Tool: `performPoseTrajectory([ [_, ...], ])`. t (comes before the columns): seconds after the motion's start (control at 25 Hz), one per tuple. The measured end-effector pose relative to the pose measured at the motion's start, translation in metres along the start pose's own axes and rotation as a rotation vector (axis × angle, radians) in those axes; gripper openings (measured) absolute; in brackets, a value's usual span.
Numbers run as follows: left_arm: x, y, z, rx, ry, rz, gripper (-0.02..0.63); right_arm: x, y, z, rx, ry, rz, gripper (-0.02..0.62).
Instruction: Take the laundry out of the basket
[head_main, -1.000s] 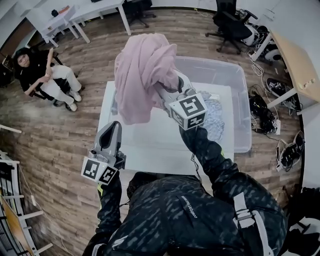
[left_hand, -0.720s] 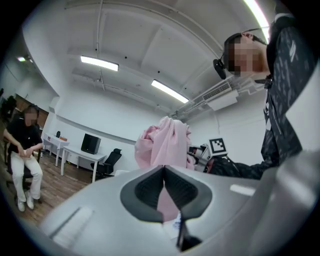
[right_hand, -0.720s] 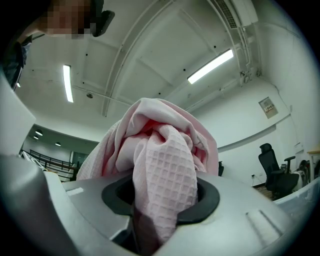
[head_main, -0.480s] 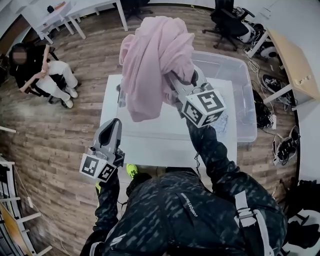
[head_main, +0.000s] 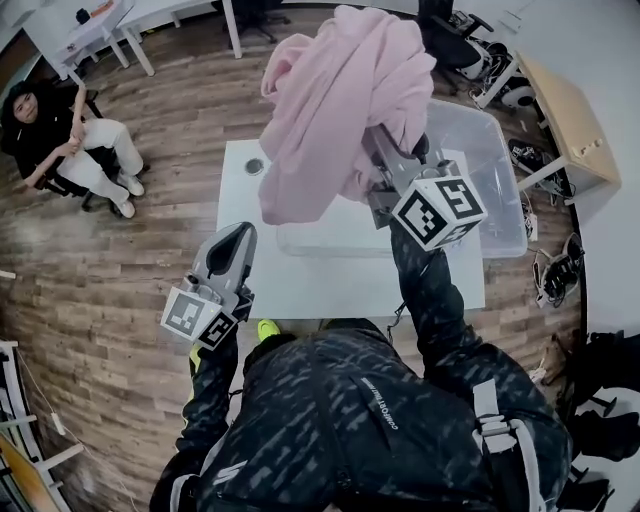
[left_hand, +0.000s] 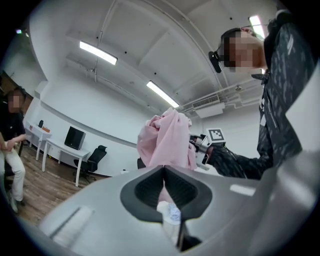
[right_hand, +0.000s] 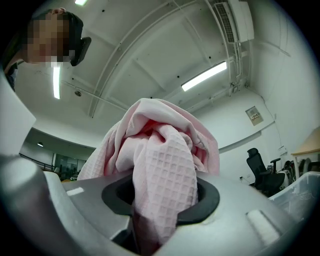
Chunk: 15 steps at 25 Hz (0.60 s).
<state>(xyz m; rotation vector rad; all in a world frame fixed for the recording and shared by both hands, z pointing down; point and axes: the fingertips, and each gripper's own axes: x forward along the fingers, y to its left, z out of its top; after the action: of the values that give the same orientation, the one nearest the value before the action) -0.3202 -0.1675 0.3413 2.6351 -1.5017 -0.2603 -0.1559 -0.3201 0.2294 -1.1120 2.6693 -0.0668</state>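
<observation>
Left arm: our left arm (head_main: 212, 400) in its dark patterned sleeve runs up the lower left of the head view.
Left gripper: our grey two-jaw left gripper (head_main: 238, 240) sits left of centre, tips pointing up the frame, jaws together, marker cube (head_main: 200, 318) at its base.
Right arm: our right arm (head_main: 425, 290) reaches up right of centre.
Right gripper: our grey right gripper (head_main: 380, 145), upper centre, is clamped on a pink waffle-weave cloth (head_main: 330, 100) filling its jaws.

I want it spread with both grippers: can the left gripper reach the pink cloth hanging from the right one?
Probably yes: the pink cloth hangs free from the right gripper, nothing between it and the left gripper, whose shut jaws would need opening.
</observation>
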Motion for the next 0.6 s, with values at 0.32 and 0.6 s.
performPoseTrajectory([
  [0.32,-0.047,0.043,0.014,-0.009,0.011,-0.079,0.011,0.023,0.078,0.007,0.004,-0.047,-0.014,0.175],
  [0.6,-0.081,0.062,0.015,-0.020,0.014,-0.108,0.011,0.036,0.133,-0.011,0.033,-0.039,0.002,0.176],
])
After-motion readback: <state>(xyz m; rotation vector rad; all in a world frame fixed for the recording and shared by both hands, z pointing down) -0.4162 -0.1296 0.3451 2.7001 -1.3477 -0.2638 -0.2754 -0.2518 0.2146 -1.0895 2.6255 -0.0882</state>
